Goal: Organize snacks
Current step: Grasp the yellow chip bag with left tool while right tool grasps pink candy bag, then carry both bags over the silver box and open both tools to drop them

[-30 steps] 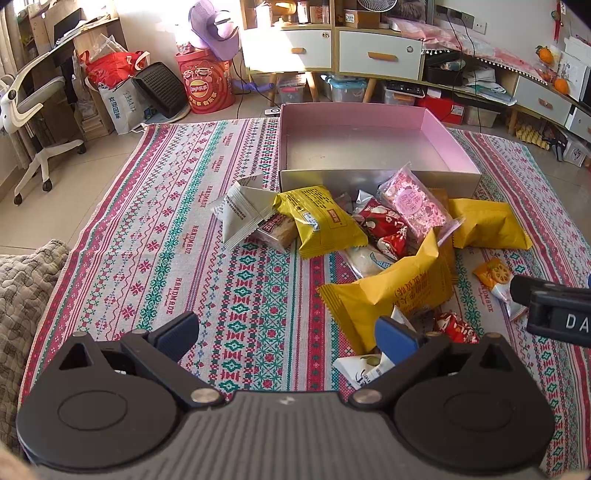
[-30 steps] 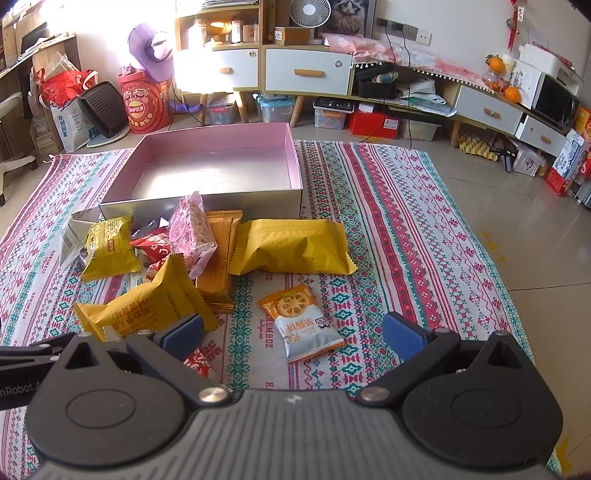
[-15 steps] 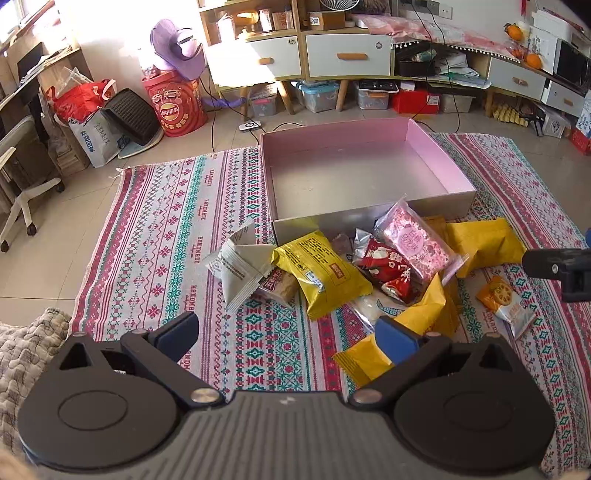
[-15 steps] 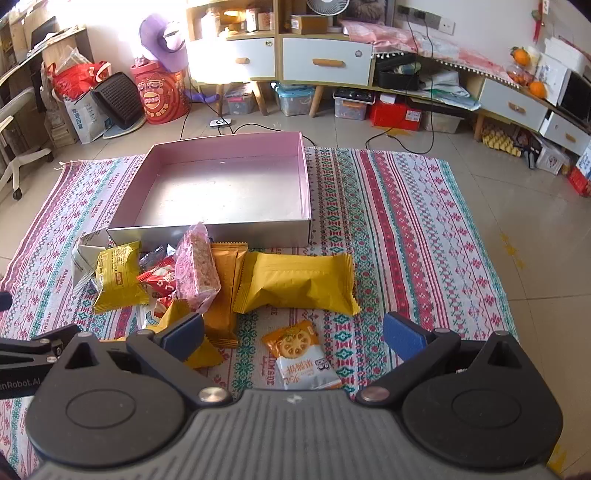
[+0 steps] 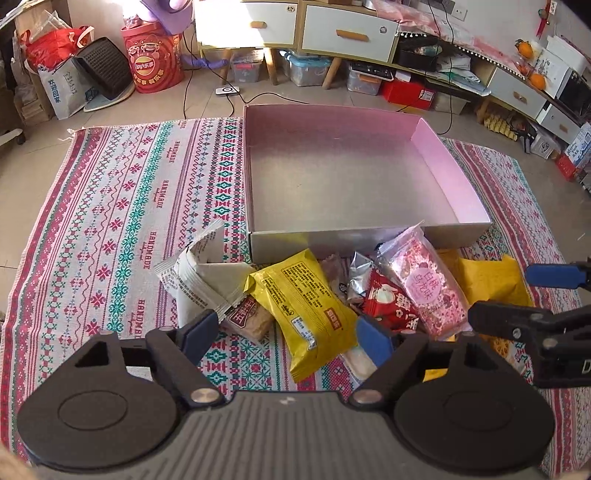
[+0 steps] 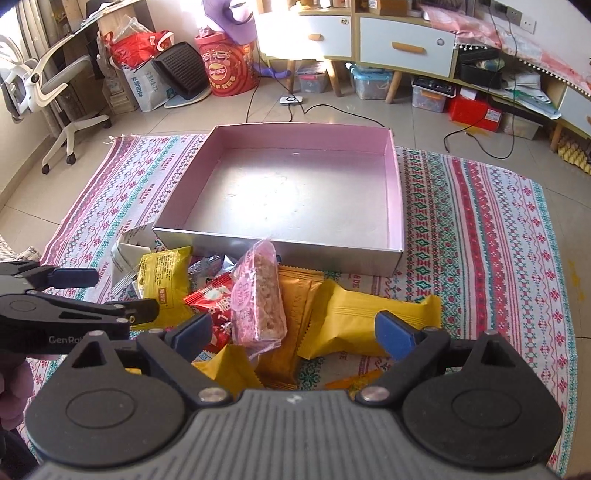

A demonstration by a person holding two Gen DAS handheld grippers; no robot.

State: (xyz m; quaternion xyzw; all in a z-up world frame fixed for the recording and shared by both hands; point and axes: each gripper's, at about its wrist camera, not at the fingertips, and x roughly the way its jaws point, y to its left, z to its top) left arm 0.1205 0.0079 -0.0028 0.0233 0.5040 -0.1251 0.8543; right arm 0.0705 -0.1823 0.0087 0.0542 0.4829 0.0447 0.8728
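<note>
An empty pink box (image 5: 443,158) (image 6: 393,184) stands on a patterned rug (image 5: 140,206). Against its near wall lies a heap of snack packets: a yellow packet (image 5: 306,306) (image 6: 164,273), a pink packet (image 5: 424,284) (image 6: 258,295), a red packet (image 5: 388,299) (image 6: 214,299), a white wrapper (image 5: 195,277), a larger yellow packet (image 6: 365,317) and an orange flat packet (image 6: 295,310). My left gripper (image 5: 284,334) is open and empty above the yellow packet. My right gripper (image 6: 295,332) is open and empty above the pink and orange packets.
Cabinets with drawers (image 5: 347,33), storage bins (image 5: 306,70) and a red drum (image 5: 155,62) line the far wall. Cables (image 6: 461,129) lie on the tile floor behind the box. An office chair (image 6: 48,81) stands at the left.
Both grippers have moved forward and down toward the snack heap and the box. Both stay open.
</note>
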